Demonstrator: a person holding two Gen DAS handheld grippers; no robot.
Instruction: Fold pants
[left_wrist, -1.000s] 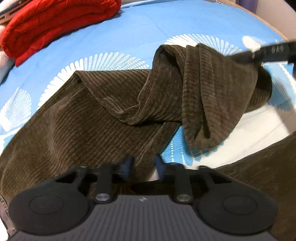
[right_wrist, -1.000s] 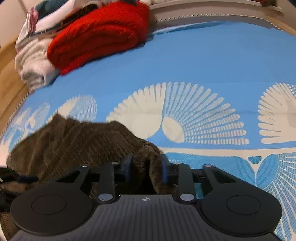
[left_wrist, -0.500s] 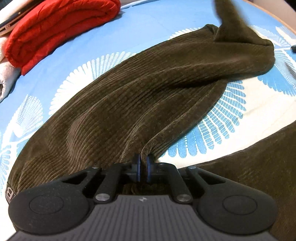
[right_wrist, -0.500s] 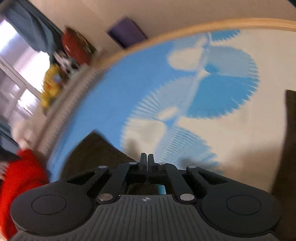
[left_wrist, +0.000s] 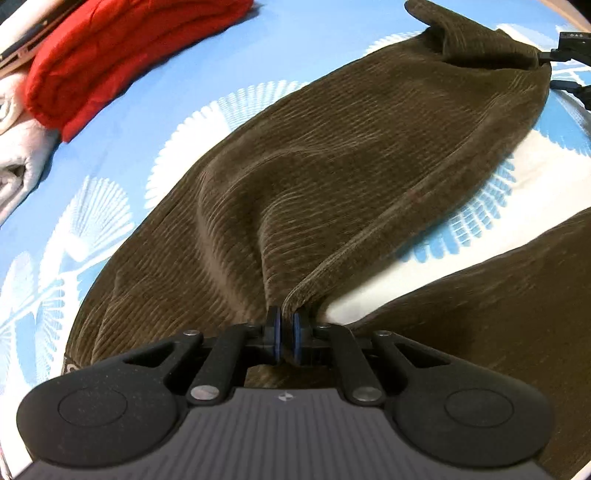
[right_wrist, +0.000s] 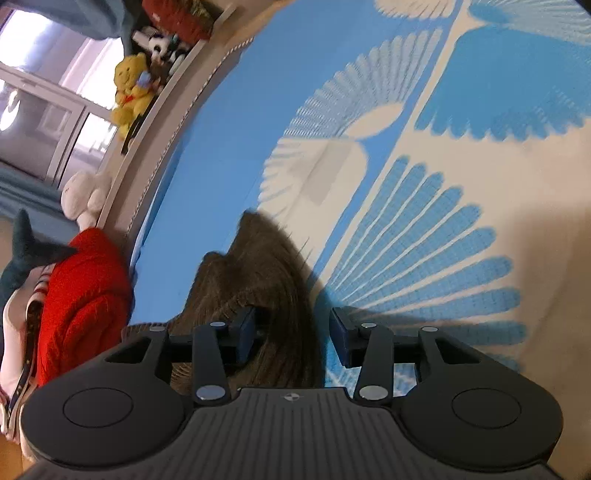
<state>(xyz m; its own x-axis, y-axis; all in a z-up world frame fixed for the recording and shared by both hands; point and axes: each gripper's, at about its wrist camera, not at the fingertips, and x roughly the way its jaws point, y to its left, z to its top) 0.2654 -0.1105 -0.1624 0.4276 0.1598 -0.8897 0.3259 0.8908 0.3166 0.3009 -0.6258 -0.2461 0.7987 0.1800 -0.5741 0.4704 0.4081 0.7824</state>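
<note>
Dark brown corduroy pants (left_wrist: 332, 166) lie on the blue and white bedspread (left_wrist: 184, 81). One leg stretches from my left gripper up to the far right, and the other leg (left_wrist: 498, 302) lies at the lower right. My left gripper (left_wrist: 285, 332) is shut on a pinched fold at the leg's inner edge. My right gripper (right_wrist: 291, 332) is open, its jaws wide apart either side of the leg's end (right_wrist: 258, 266), which lies loose between them. It also shows in the left wrist view (left_wrist: 565, 59) at the leg's far end.
A folded red blanket (left_wrist: 122, 48) and white cloth (left_wrist: 18, 147) lie at the far left of the bed. In the right wrist view the red blanket (right_wrist: 81, 295), soft toys (right_wrist: 129, 92) on a headboard ledge and a window stand at the left.
My right gripper has opened and let go of the leg's end, now lying on the bed. The leg, bunched a second ago, is pulled out straight. My left gripper shut on the fold.
</note>
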